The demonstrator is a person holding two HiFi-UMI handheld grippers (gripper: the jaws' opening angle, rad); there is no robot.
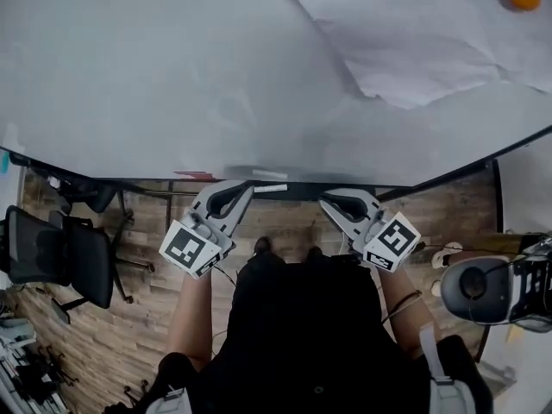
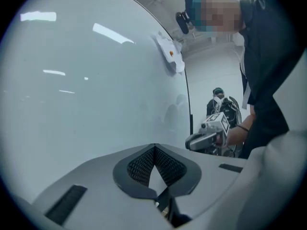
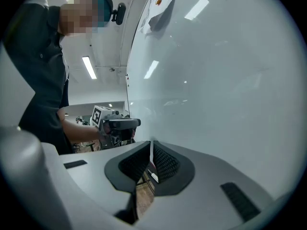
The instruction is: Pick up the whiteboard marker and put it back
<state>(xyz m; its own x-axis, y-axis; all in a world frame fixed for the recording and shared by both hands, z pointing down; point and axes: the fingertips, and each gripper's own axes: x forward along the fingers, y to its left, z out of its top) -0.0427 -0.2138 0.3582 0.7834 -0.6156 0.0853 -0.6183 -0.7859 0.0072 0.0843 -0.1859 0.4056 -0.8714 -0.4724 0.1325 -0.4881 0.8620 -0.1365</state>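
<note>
Left claw [image 1: 240, 191] closed, empty; right claw [image 1: 333, 200] closed too; whiteboard marker [image 1: 270, 188] lies between their tips

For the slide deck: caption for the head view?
Left gripper and right gripper, both shut and empty, at the lower edge of the whiteboard.

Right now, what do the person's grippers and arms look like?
Both the left gripper and the right gripper are pale grey, with black ribbed pads and a white cube bearing black square markers. The person wears a black top; a thin band circles the right wrist.
</note>
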